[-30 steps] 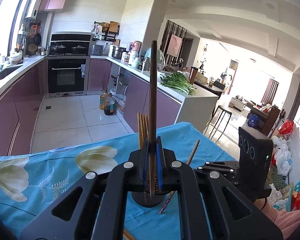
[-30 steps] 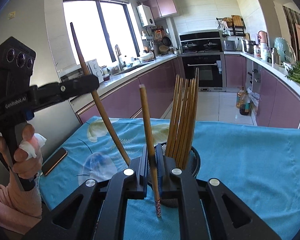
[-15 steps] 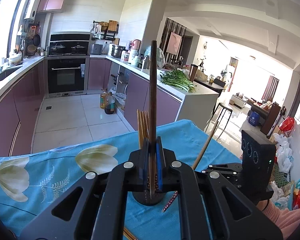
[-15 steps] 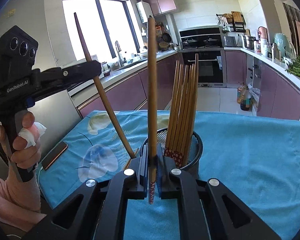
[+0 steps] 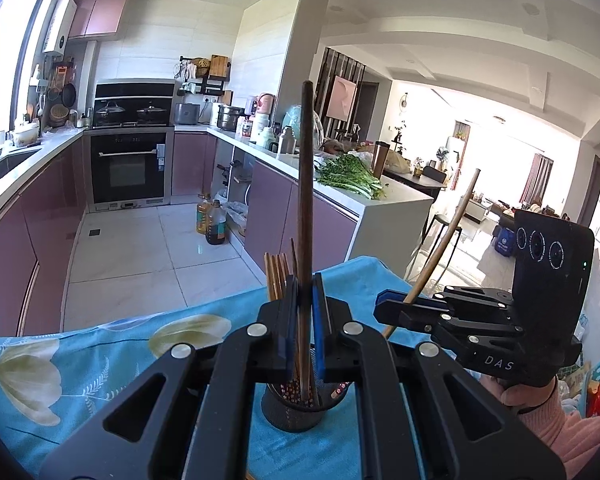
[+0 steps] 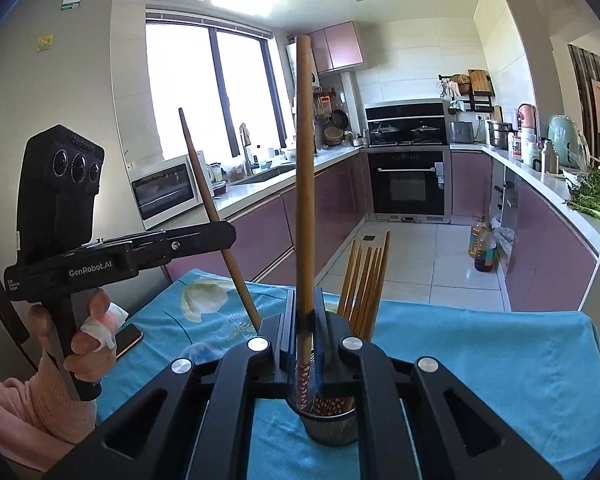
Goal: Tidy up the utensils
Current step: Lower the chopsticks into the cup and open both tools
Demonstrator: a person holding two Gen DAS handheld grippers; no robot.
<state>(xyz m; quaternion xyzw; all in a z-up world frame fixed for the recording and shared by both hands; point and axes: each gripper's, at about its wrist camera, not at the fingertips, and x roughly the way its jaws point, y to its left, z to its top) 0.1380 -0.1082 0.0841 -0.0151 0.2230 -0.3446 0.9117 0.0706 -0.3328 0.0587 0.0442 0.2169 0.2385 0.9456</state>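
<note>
Chopsticks were the matter in hand: one was clamped in each hand-held gripper, and a bundle (image 6: 364, 284) already stood in the dark mesh holder (image 6: 332, 420) on the desk (image 6: 500, 360), which was covered with a blue floral cloth.

I found the right hand-held gripper (image 6: 306, 344) closed fully on a light brown chopstick (image 6: 304, 184). That stick stood close to upright, its patterned end just below the pads and directly above the holder's mouth. In the left wrist view the same stick (image 5: 440, 240) leaned away from the holder, so its true tilt was hard for me to judge.

The left hand-held gripper (image 5: 305, 320) was likewise closed tight on a darker chopstick (image 5: 305, 200), long axis near vertical, lower end down inside or just over the holder (I could not tell which, as the pads hid the contact).

My judgement: the deciding relation was vertical. The holder lay straight below both grippers, and each stick's long axis already ran toward its opening. The left stick sat lower and seemed nearer to being seated; the right had more way to descend. The standing bundle leaned toward the far rim, leaving the near side open. A phone (image 6: 130, 338) lay on the cloth by the left hand (image 6: 86, 344), well apart from the holder.
</note>
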